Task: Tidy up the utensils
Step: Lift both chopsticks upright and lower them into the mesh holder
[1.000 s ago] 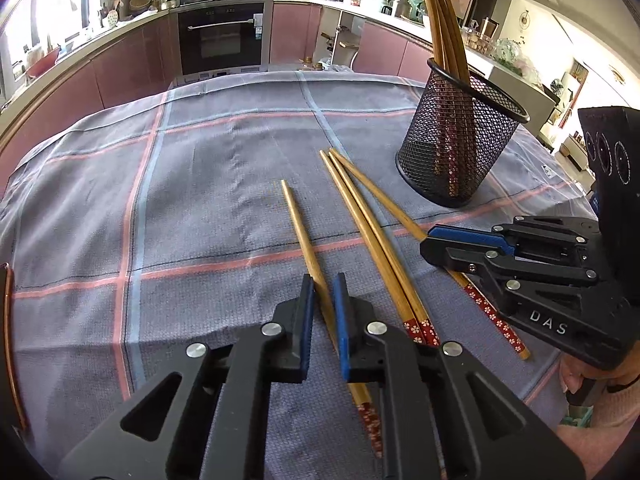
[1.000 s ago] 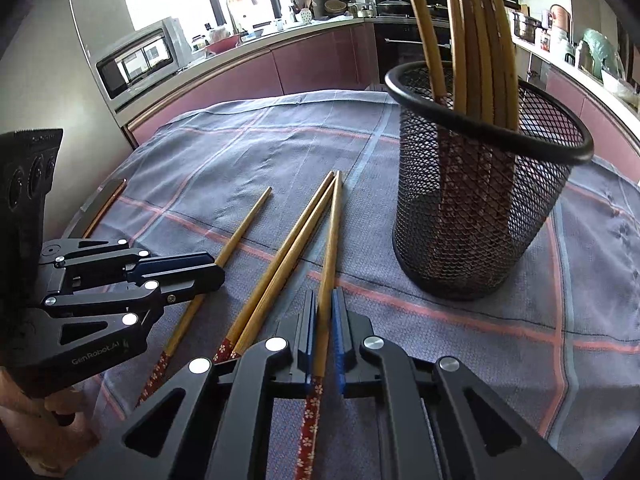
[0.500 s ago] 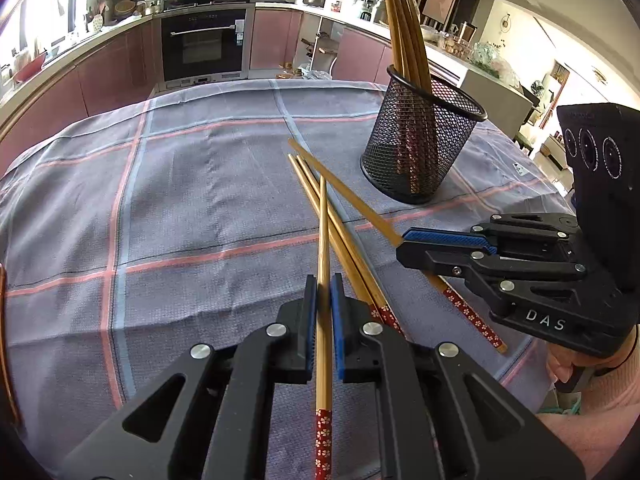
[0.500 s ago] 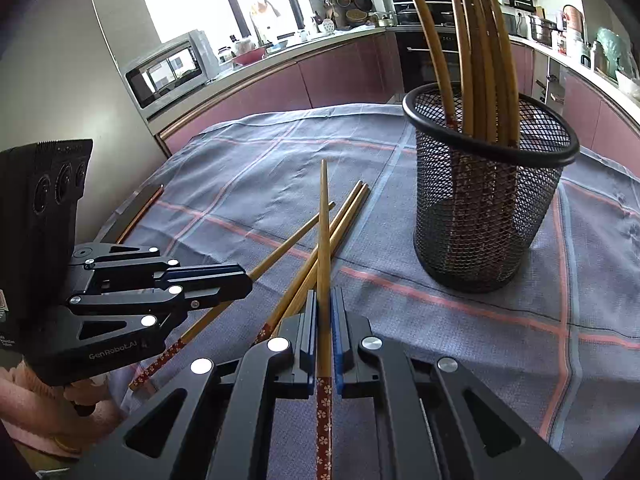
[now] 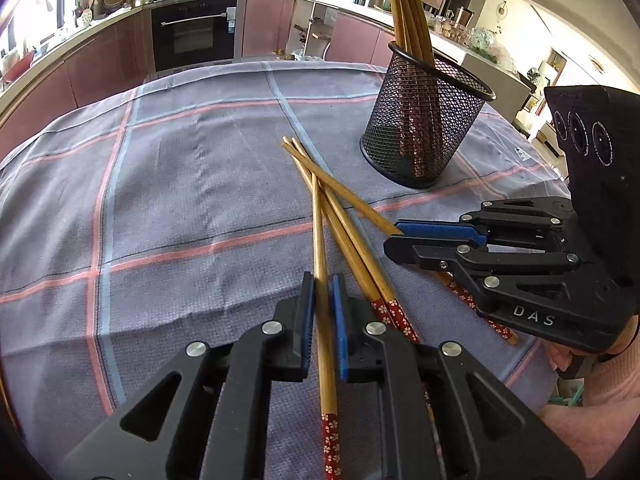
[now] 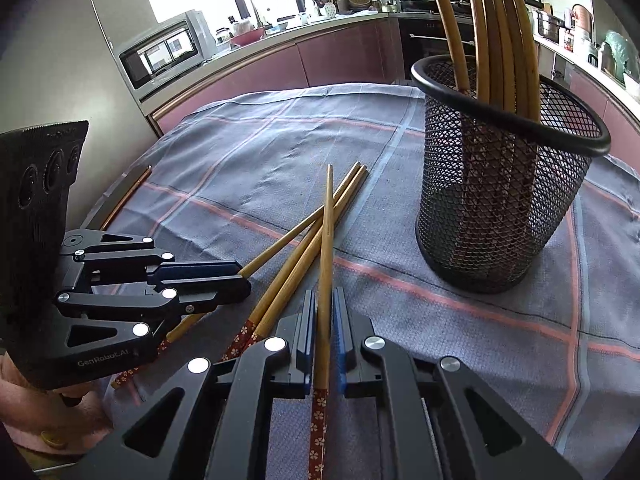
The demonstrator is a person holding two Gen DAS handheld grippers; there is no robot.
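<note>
My left gripper [image 5: 321,280] is shut on a wooden chopstick [image 5: 318,224] with a red flowered end, held just above the cloth and pointing forward. My right gripper [image 6: 322,298] is shut on another chopstick [image 6: 328,216] the same way. Two more chopsticks [image 5: 352,240] lie side by side on the cloth between the grippers; they also show in the right wrist view [image 6: 296,268]. A black mesh holder [image 5: 424,128] with several chopsticks standing in it is ahead right; in the right wrist view the holder [image 6: 492,200] is close on the right. The right gripper shows in the left view [image 5: 400,240], the left gripper in the right view [image 6: 240,280].
The table is covered by a grey-blue checked cloth [image 5: 180,184]. A kitchen counter with an oven [image 5: 192,36] runs behind it, and a microwave [image 6: 164,48] stands at the left in the right wrist view. The table edge lies near both hands.
Both grippers have lifted their chopsticks off the cloth and turned them to point forward. The holder looks nearer in both views than half a second ago.
</note>
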